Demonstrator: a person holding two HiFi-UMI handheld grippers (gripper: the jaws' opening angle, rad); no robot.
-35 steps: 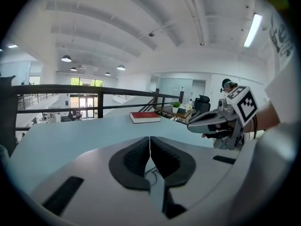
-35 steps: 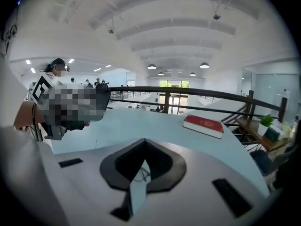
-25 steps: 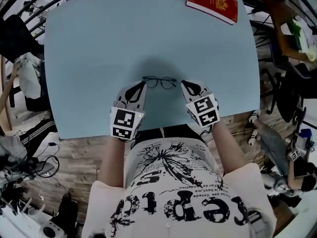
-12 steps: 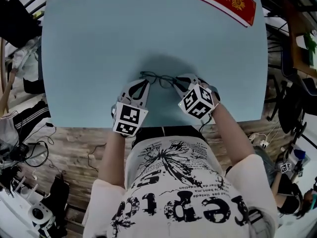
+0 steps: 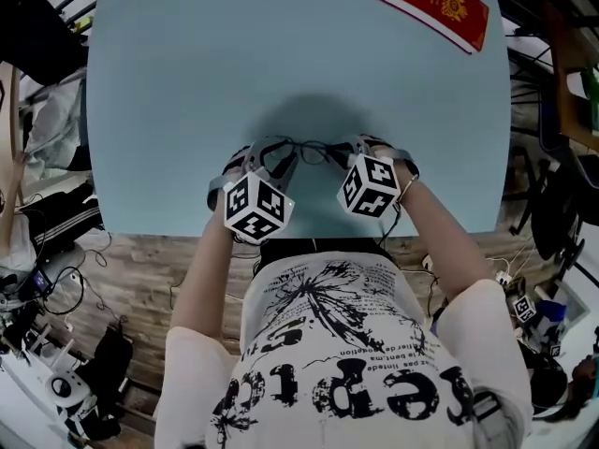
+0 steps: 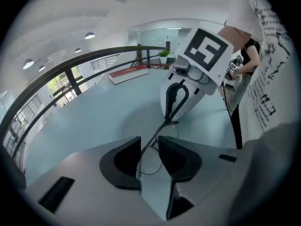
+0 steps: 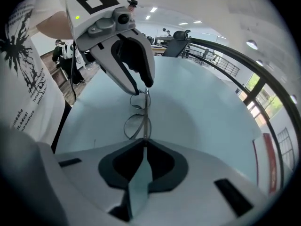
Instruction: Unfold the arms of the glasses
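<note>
Thin dark-rimmed glasses [image 5: 304, 151] lie on the pale blue table [image 5: 187, 82] near its front edge, between my two grippers. My left gripper [image 5: 272, 160] points steeply down at their left end. In the left gripper view its jaws are opening [image 6: 149, 150], with the frame wire [image 6: 151, 145] running through the gap untouched by the pads. My right gripper [image 5: 344, 155] is at the right end. In the right gripper view its jaws are closing [image 7: 143, 144] and the tips pinch the glasses [image 7: 137, 124] at that end. Each gripper faces the other across the lenses.
A red book [image 5: 435, 6] lies at the table's far right corner and also shows in the left gripper view [image 6: 129, 73]. Chairs, cables and gear crowd the floor round the table. The person's printed shirt [image 5: 328, 344] is close behind the front edge.
Both grippers came down and inward onto the ends of the glasses, rolling as they went. The left jaws, shut before, now stand apart round the frame; the right jaws closed on the right end.
</note>
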